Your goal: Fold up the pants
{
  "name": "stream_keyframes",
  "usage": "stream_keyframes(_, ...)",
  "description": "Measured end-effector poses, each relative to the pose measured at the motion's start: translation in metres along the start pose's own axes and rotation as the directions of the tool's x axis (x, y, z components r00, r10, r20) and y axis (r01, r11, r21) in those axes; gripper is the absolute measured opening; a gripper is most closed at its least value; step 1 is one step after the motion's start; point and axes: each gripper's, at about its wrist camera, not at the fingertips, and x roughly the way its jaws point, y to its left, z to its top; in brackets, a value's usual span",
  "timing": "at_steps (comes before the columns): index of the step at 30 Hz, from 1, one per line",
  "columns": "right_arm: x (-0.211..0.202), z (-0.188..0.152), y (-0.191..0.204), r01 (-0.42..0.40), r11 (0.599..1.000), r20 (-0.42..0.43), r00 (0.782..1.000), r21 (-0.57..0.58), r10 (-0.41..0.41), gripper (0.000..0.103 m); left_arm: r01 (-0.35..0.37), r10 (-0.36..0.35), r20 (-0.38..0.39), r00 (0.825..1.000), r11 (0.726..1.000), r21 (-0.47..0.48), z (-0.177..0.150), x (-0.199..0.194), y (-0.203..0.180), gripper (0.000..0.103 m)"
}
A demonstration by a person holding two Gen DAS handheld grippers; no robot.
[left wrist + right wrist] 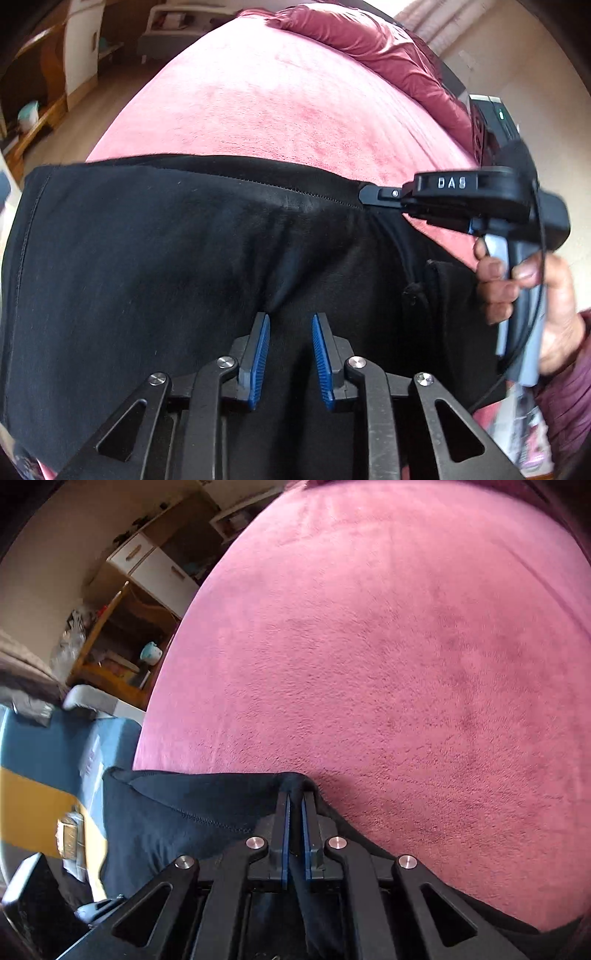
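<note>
Pants (pixel 166 258): black, spread on near part of pink blanket (pixel 277 103), looks only partly folded. Right gripper (pixel 295 808) closed on far fabric edge; left gripper (pixel 290 325) half open above cloth, holding nothing. Further folds probably left

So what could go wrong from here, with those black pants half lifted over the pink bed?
1. Only the right gripper is clamped on the black pants, pinching a thin edge; the cloth might slip out if pulled.
2. The left gripper is open above the fabric, so one side may sag and the fold could come out crooked.
3. The pants reach the edge of the pink blanket; a tug toward that side might drag them off.
</note>
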Motion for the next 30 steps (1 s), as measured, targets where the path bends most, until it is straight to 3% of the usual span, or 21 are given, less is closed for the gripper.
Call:
stream_keyframes(2, -0.013, -0.003, 0.003, -0.009, 1.0, 0.028, 1.0, -0.007, 0.009, 0.011, 0.023, -0.023, 0.007, 1.0, 0.999, -0.042, -0.001, -0.012, 0.009, 0.033)
stream_keyframes(4, -0.033, -0.009, 0.003, 0.017, 1.0, 0.073, 0.997, -0.018, -0.016, 0.027, 0.033, -0.03, 0.037, 0.999, 0.996, -0.086, -0.002, -0.032, 0.021, 0.035)
stream_keyframes(5, -0.042, -0.014, 0.003, 0.019, 1.0, 0.09, 0.996, -0.016, -0.018, 0.043, 0.044, -0.037, 0.06, 0.998, 0.992, -0.119, -0.004, -0.046, 0.032, 0.037)
stream_keyframes(6, -0.053, -0.022, 0.006, 0.014, 1.0, 0.111, 0.994, -0.018, -0.012, 0.049, 0.05, -0.039, 0.074, 0.996, 0.988, -0.144, -0.005, -0.055, 0.041, 0.037)
stream_keyframes(9, -0.076, -0.044, 0.017, 0.042, 0.997, 0.156, 0.987, -0.061, -0.032, 0.05, 0.045, -0.015, 0.132, 0.991, 0.973, -0.227, -0.013, -0.092, 0.076, 0.04)
stream_keyframes(11, -0.089, -0.062, 0.024, 0.044, 0.995, 0.176, 0.984, -0.085, -0.029, 0.052, 0.012, 0.038, 0.174, 0.984, 0.959, -0.282, -0.018, -0.118, 0.105, 0.04)
stream_keyframes(15, -0.114, -0.106, 0.026, 0.04, 0.994, 0.197, 0.98, -0.106, -0.018, 0.056, -0.007, 0.104, 0.194, 0.976, 0.895, -0.446, -0.041, -0.15, 0.175, 0.04)
stream_keyframes(18, -0.116, -0.131, 0.025, 0.056, 0.994, 0.195, 0.98, -0.095, -0.036, 0.057, 0.084, 0.022, 0.183, 0.983, 0.83, -0.552, -0.057, -0.146, 0.216, 0.04)
stream_keyframes(21, -0.118, -0.154, 0.022, 0.061, 0.995, 0.187, 0.981, -0.076, -0.046, 0.058, 0.152, -0.058, 0.172, 0.983, 0.78, -0.607, -0.064, -0.129, 0.236, 0.053)
stream_keyframes(22, -0.118, -0.159, 0.021, 0.063, 0.996, 0.184, 0.982, -0.069, -0.049, 0.058, 0.158, -0.065, 0.171, 0.983, 0.776, -0.611, -0.068, -0.123, 0.232, 0.063)
stream_keyframes(23, -0.118, -0.162, 0.021, 0.06, 0.996, 0.181, 0.982, -0.061, -0.049, 0.059, 0.166, -0.081, 0.163, 0.983, 0.773, -0.612, -0.07, -0.118, 0.234, 0.067)
stream_keyframes(25, -0.118, -0.17, 0.02, 0.056, 0.998, 0.173, 0.984, -0.042, -0.048, 0.06, 0.158, -0.099, 0.128, 0.987, 0.76, -0.63, -0.073, -0.106, 0.232, 0.067)
stream_keyframes(30, -0.121, -0.188, 0.021, 0.059, 0.998, 0.166, 0.985, -0.034, -0.053, 0.061, 0.151, -0.134, 0.075, 0.988, 0.759, -0.634, -0.075, -0.087, 0.226, 0.061)
